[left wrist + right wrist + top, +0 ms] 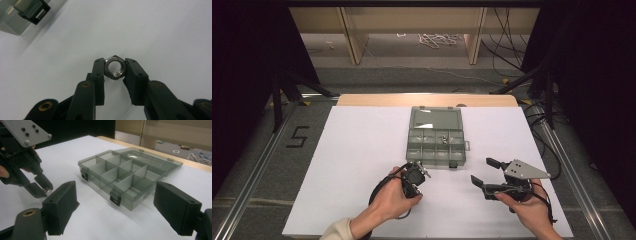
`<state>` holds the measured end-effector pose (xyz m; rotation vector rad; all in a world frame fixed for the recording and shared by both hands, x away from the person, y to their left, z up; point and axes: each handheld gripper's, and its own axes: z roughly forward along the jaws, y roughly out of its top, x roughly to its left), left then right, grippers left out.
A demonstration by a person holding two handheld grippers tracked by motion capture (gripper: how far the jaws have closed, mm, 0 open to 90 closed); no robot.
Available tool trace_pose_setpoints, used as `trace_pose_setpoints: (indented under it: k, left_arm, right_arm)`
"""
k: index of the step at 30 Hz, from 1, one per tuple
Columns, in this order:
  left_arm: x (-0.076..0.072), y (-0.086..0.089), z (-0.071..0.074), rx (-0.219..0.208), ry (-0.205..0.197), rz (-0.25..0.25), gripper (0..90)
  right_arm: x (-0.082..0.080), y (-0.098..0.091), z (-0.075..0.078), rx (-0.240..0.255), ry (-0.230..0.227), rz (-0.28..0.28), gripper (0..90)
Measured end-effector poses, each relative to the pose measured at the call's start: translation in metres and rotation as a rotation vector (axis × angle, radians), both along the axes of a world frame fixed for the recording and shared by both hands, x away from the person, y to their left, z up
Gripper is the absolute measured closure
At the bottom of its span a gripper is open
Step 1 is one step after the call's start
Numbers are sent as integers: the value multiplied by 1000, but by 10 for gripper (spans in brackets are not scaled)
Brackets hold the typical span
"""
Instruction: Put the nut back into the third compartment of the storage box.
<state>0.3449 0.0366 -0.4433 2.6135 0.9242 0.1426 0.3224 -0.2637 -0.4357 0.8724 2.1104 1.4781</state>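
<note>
A shiny steel hex nut [114,68] is pinched between the two black pads of my left gripper [114,64], its hole facing the camera, just above the white sheet. In the high view the left gripper [416,176] points down just in front of the grey compartment box [409,144]. From the right gripper view, the left gripper [43,188] hangs to the left of the box [98,182]. My right gripper [482,170] hovers in front and to the right of the box. Its jaws [115,190] stand wide open with nothing between them.
The compartment box lies open with its clear lid [435,119] folded back; small metal parts sit in some compartments. A black latch [32,11] marks its near corner. A white sheet [352,165] covers the wooden table. Cables and table legs lie on the floor beyond.
</note>
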Motion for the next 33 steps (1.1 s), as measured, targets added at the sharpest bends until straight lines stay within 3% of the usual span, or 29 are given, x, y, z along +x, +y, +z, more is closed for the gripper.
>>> trace_pose_setpoints:
  k: [5, 7, 9, 16, 20, 33]
  left_arm:
    - [3, 2, 6, -7, -20, -9, 702]
    - [2, 1, 6, -36, -33, 22, 702]
    - [4, 2, 9, -25, -40, 1, 702]
    - [7, -1, 14, -81, -77, 49, 702]
    - [11, -3, 17, -97, -94, 49, 702]
    - [27, -12, 29, -120, -124, 58, 702]
  right_arm:
    - [0, 0, 0, 0, 0, 0, 197]
    - [0, 0, 0, 0, 0, 0, 197]
    - [0, 0, 0, -1, -1, 0, 197]
    - [0, 0, 0, -2, 0, 0, 197]
    - [0, 0, 0, 0, -1, 2, 197]
    - [0, 0, 0, 3, 1, -1, 197]
